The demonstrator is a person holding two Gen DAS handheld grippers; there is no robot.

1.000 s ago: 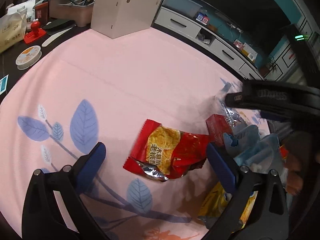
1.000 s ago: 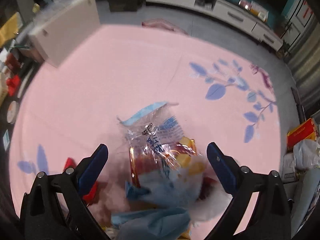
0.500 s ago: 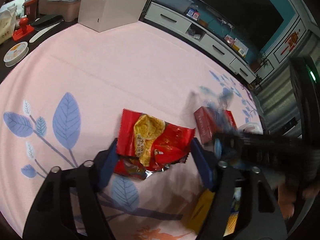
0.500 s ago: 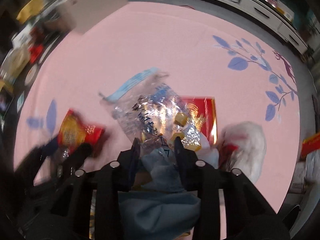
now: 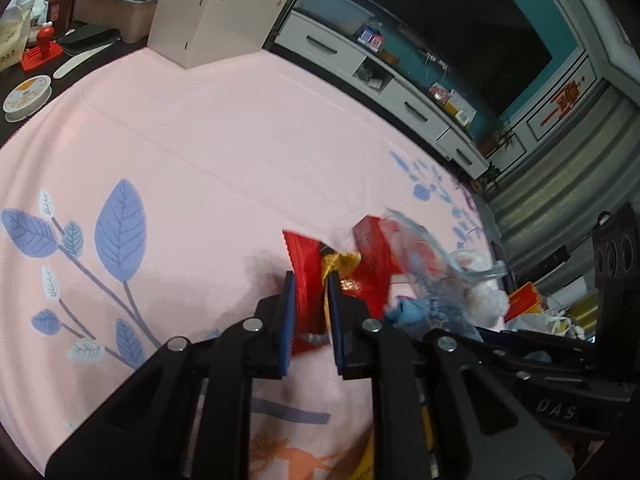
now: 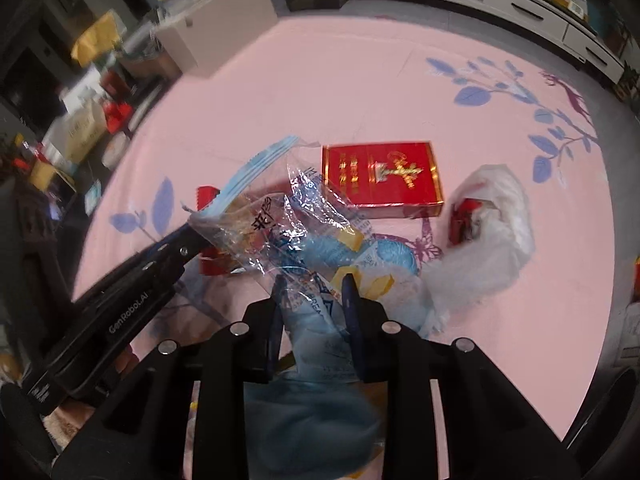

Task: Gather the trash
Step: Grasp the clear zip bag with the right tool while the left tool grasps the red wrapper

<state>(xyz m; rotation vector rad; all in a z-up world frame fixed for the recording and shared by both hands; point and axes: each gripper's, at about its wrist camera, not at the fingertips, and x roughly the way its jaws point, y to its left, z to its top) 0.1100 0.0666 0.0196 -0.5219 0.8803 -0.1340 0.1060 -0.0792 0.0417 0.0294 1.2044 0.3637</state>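
1. The left gripper point(image 5: 311, 280) is pinched nearly closed on the crumpled red snack wrapper point(image 5: 306, 256), which bunches between its blue pads and sticks out ahead of them, over the pink tablecloth point(image 5: 200, 152).
2. The right gripper point(image 6: 312, 288) is drawn in tight on the lower part of a clear zip bag point(image 6: 288, 216), whose blue zip strip stands open at the upper left.
3. In the right wrist view the left gripper's tip reaches in from the left and meets the bag's mouth; a bit of red wrapper shows beside it.
4. Blue crumpled material point(image 6: 308, 412) fills the bag's bottom near the right gripper.
5. Just beyond the bag a red cigarette box point(image 6: 382, 178) lies flat on the cloth.
6. To the box's right a white plastic bag point(image 6: 492, 236) lies crumpled with something red inside.
7. A white cardboard box point(image 5: 212, 26) stands at the cloth's far edge.
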